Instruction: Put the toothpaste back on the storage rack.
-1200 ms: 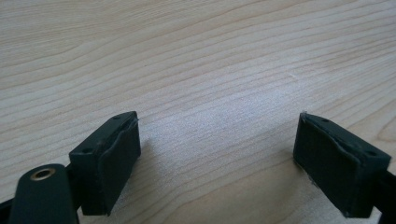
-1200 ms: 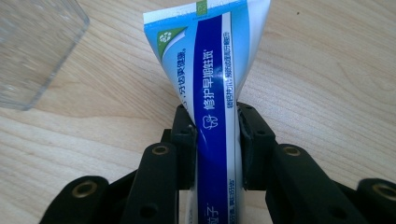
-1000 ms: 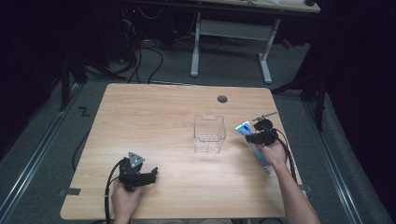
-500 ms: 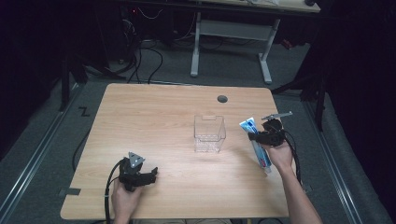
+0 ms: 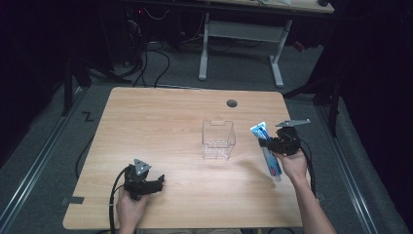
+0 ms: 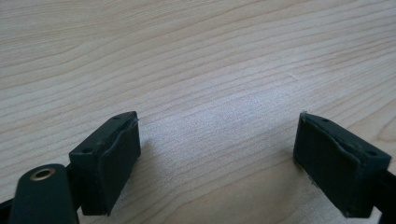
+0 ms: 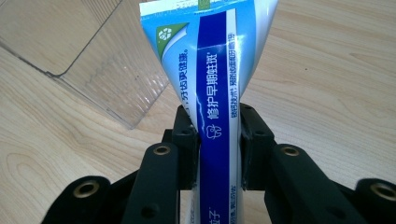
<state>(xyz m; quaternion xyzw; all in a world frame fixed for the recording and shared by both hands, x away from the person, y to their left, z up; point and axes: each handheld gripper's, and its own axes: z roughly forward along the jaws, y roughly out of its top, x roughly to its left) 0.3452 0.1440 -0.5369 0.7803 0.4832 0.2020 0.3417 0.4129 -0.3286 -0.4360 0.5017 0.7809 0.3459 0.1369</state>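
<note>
The right gripper [image 5: 276, 142] sits at about four o'clock on the wooden surface [image 5: 160, 122], its jaws clenched on a blue and white toothpaste tube [image 5: 269, 151] (the print runs lengthwise along it). In the right gripper view the tube [image 7: 217, 93] is pinched at its middle, its flat crimped end pointing away from the hand and near the clear plastic bin [image 7: 88, 56]. That bin [image 5: 218, 140] stands near the centre, just beside the tube at its nine o'clock. The left gripper [image 5: 146, 184], at seven o'clock, rests low over bare wood, jaws released with nothing between them.
</note>
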